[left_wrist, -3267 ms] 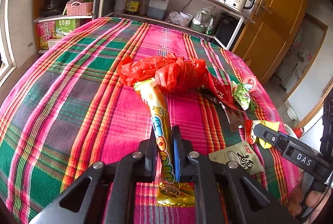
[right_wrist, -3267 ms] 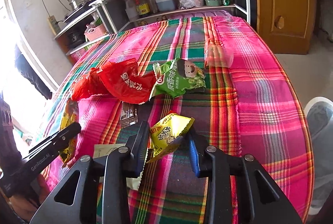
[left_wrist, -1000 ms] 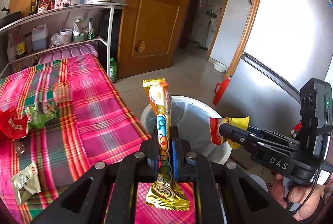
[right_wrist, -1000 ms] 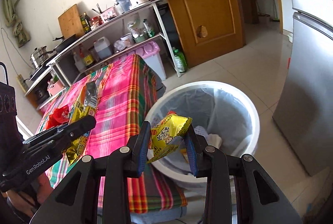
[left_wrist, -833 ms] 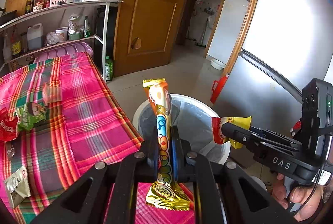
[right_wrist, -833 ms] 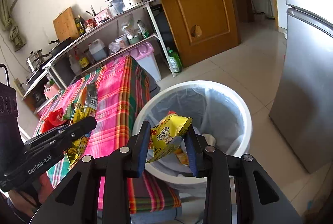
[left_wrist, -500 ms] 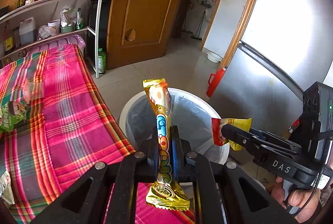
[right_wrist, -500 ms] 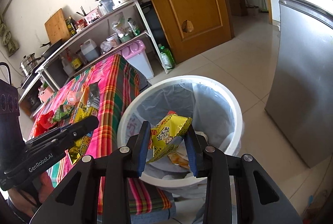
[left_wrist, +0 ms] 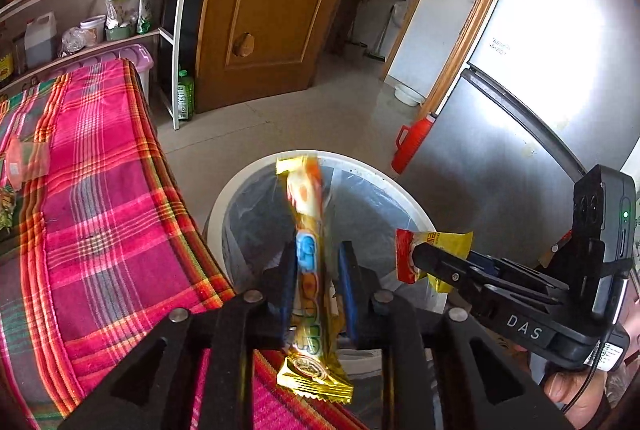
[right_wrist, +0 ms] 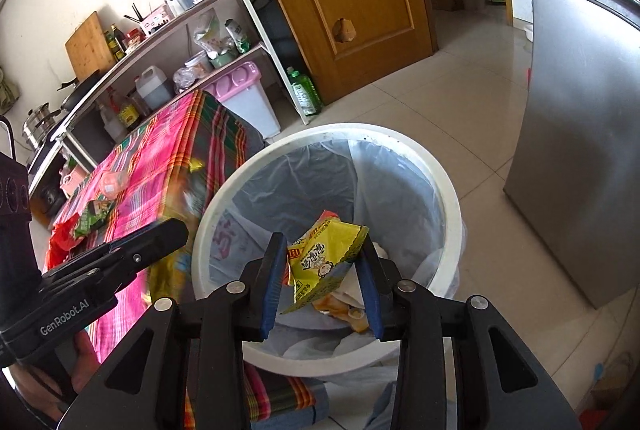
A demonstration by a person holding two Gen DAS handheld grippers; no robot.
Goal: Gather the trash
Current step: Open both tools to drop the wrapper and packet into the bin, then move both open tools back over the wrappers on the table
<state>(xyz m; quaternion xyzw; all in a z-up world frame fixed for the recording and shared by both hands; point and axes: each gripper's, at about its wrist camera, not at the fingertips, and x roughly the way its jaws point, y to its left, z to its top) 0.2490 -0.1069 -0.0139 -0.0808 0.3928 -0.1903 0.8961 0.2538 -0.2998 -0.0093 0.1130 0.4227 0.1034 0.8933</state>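
My left tool (left_wrist: 316, 284) has just been spreading, its pads off the long yellow wrapper (left_wrist: 310, 270) blurring between them. My right tool (right_wrist: 324, 272) clenches the yellow packet (right_wrist: 326, 256). Both hang over the white bin (right_wrist: 448, 190) beside the table (left_wrist: 100, 222).

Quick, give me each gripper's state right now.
Left gripper: jaws just opening, long yellow wrapper loose between them, above the bin.
Right gripper: shut on the yellow snack packet.
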